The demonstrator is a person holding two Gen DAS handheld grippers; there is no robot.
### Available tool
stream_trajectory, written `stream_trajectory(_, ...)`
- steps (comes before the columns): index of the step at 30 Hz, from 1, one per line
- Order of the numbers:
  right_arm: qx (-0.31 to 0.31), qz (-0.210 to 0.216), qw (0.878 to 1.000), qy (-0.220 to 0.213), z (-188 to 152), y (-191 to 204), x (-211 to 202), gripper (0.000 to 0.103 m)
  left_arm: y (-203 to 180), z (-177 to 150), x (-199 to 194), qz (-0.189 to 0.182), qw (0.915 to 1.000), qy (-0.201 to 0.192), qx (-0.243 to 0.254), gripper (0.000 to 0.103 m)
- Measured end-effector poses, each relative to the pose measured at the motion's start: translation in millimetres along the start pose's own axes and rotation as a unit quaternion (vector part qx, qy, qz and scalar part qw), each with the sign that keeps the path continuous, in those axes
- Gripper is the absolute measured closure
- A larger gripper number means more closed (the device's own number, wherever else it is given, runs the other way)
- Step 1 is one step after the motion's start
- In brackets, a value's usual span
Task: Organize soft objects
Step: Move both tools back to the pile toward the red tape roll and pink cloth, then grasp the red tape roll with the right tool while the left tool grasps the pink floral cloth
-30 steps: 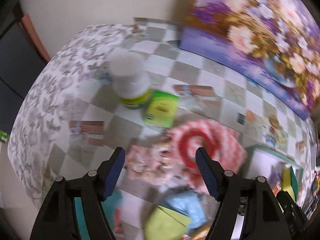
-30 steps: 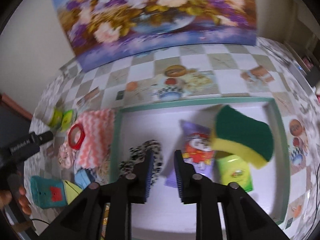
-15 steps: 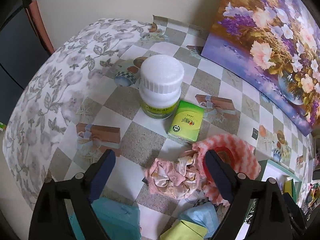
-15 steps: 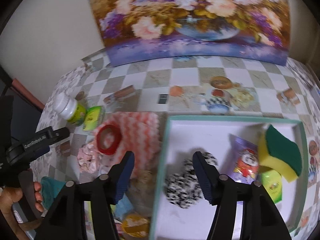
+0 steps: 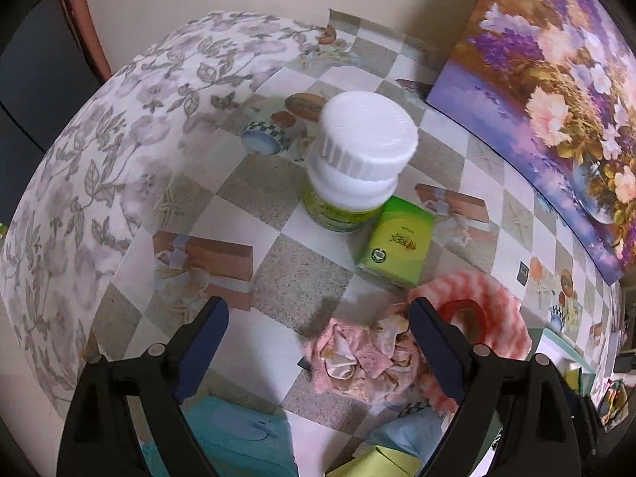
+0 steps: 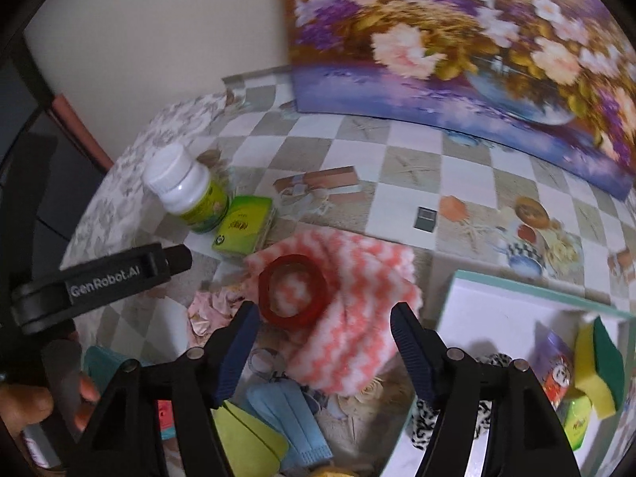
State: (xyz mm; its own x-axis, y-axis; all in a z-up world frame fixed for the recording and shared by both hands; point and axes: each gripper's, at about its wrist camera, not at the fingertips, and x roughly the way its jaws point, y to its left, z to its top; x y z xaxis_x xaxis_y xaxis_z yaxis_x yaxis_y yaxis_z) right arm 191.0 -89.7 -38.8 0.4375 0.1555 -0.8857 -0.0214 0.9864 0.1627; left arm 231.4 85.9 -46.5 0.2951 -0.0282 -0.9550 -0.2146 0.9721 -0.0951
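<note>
My left gripper (image 5: pixel 318 342) is open and empty, above the table near a crumpled pink scrunchie (image 5: pixel 357 357). My right gripper (image 6: pixel 324 342) is open and empty over a pink-and-white zigzag cloth (image 6: pixel 349 318) with a red ring (image 6: pixel 294 290) lying on it. The cloth also shows in the left wrist view (image 5: pixel 501 318). A teal-rimmed white tray (image 6: pixel 516 290) at the right holds a leopard-print scrunchie (image 6: pixel 481 405), a green-and-yellow sponge (image 6: pixel 600 365) and small packets. A blue face mask (image 6: pixel 290 413) and a yellow-green cloth (image 6: pixel 250 437) lie near me.
A white-capped bottle (image 5: pixel 353 167) and a green tissue pack (image 5: pixel 397 242) stand on the checkered tablecloth. A flower painting (image 6: pixel 477 39) leans on the wall behind. A teal pouch (image 5: pixel 238 437) lies under the left gripper. The table edge falls away at the left.
The right gripper opened, leaving the leopard scrunchie in the tray, and swung left over the zigzag cloth. The left gripper moved closer to the bottle and pink scrunchie.
</note>
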Motion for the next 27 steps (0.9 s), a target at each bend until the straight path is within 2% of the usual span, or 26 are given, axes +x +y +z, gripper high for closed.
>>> stream_trajectory(10,-0.020,0.028,0.999,0.012,0,12,28,0.032,2,2,17,0.008,0.9997,0.024,-0.005,0.011)
stream_trajectory(15,-0.034,0.022,0.999,0.015,1,18,35,0.034,2,0,22,0.013,0.9994,0.031,-0.005,0.011)
stream_trajectory(24,-0.011,0.028,0.999,0.028,-3,9,57,0.035,0,1,28,0.013,0.9991,0.039,0.000,0.011)
stream_trajectory(27,-0.006,0.029,0.999,0.025,-3,7,60,0.043,-2,1,30,0.011,0.9990,0.043,0.003,0.011)
